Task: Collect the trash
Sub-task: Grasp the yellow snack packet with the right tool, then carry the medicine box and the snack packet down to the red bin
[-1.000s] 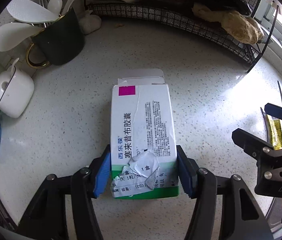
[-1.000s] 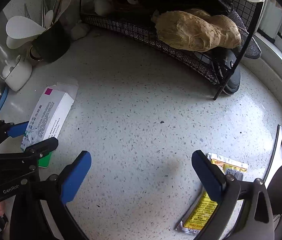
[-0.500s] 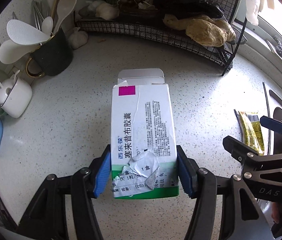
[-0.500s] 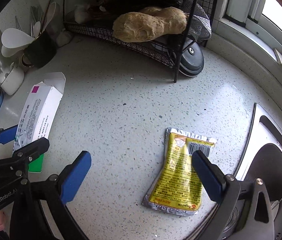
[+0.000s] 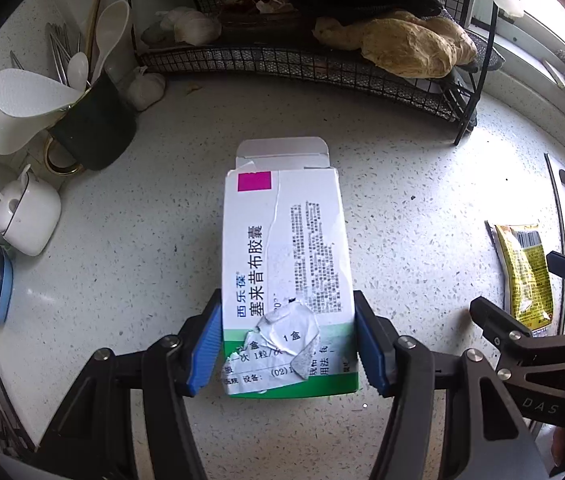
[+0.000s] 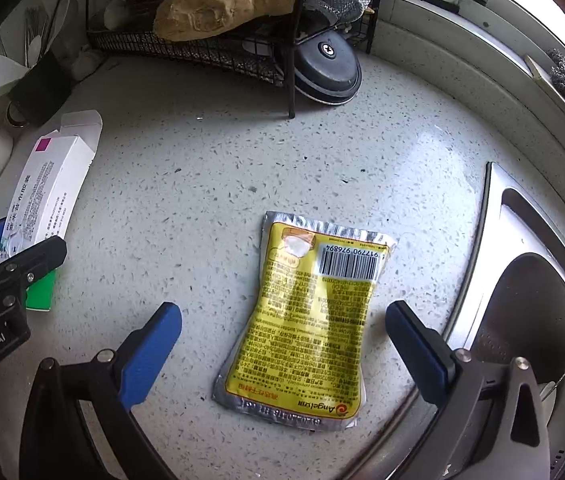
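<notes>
Two fingers [image 5: 208, 344] pinching box [image 5: 284, 248] | right fingers [image 6: 150, 350] spread, packet [image 6: 306, 320] between, untouched

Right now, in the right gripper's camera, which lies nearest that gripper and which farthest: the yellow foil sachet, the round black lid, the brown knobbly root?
1. Yellow foil sachet, on the counter between the right gripper's open jaws.
2. Round black lid, under the wire rack behind.
3. Brown knobbly root, on the rack, farthest.

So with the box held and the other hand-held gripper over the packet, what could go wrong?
The flat yellow foil packet lies flush on the speckled counter, so the open right hand-held gripper may slide over it. The torn white medicine box in the left hand-held gripper could crush.
</notes>
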Available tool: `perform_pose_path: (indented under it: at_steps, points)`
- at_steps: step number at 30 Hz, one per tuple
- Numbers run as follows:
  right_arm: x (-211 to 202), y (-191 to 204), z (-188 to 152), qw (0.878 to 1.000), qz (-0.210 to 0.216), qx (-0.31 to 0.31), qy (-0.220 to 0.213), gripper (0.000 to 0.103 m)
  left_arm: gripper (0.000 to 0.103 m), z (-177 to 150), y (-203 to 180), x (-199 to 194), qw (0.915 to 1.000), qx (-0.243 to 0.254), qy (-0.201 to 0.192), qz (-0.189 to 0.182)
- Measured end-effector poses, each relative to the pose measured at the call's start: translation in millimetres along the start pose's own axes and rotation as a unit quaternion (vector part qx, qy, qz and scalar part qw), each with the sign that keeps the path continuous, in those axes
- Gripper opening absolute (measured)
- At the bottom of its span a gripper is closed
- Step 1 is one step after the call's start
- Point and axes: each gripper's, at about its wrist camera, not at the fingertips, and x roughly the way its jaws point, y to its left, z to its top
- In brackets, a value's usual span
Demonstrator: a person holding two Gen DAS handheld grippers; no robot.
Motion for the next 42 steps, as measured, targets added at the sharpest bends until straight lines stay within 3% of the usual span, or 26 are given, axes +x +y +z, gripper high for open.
perform_pose_path:
  at_steps: [2, 4, 6, 7, 11, 15, 26, 36, 42]
  points:
    - [-3, 1, -2, 1.000, 0.004, -0.001, 0.000, 0.101, 0.057, 0, 2, 2, 1.0000, -0.005, 0.002, 0.000]
    - [-7, 7, -4, 1.000, 0.001, -0.013, -0.010, 0.087, 0.057, -2, 5, 3, 0.9999, -0.015, 0.003, -0.002]
    - [-11, 10, -3, 0.999, 0.005, -0.027, -0.019, 0.070, 0.057, -4, 12, 4, 0.9997, -0.025, 0.006, -0.004]
    - [-15, 13, -2, 0.999, 0.008, -0.035, -0.027, 0.045, 0.057, -5, 16, 5, 0.9995, -0.030, 0.007, -0.004]
    - [-19, 18, -5, 0.998, 0.023, -0.053, -0.027, 0.038, 0.057, -17, 27, -4, 0.9989, -0.046, 0.005, -0.004]
    - [-37, 27, -20, 0.996, 0.062, -0.053, -0.022, 0.036, 0.057, -35, 32, -24, 0.9988, -0.048, -0.005, -0.005]
    - [-119, 67, -75, 0.988, 0.109, -0.091, -0.062, 0.036, 0.057, -111, 62, -94, 0.9943, -0.103, -0.026, 0.007]
    - [-141, 121, -125, 0.976, 0.141, -0.149, -0.076, 0.036, 0.057, -208, 79, -159, 0.9866, -0.156, -0.037, 0.028]
    - [-170, 138, -184, 0.968, 0.162, -0.177, -0.078, 0.036, 0.057, -282, 74, -197, 0.9820, -0.180, -0.036, 0.042]
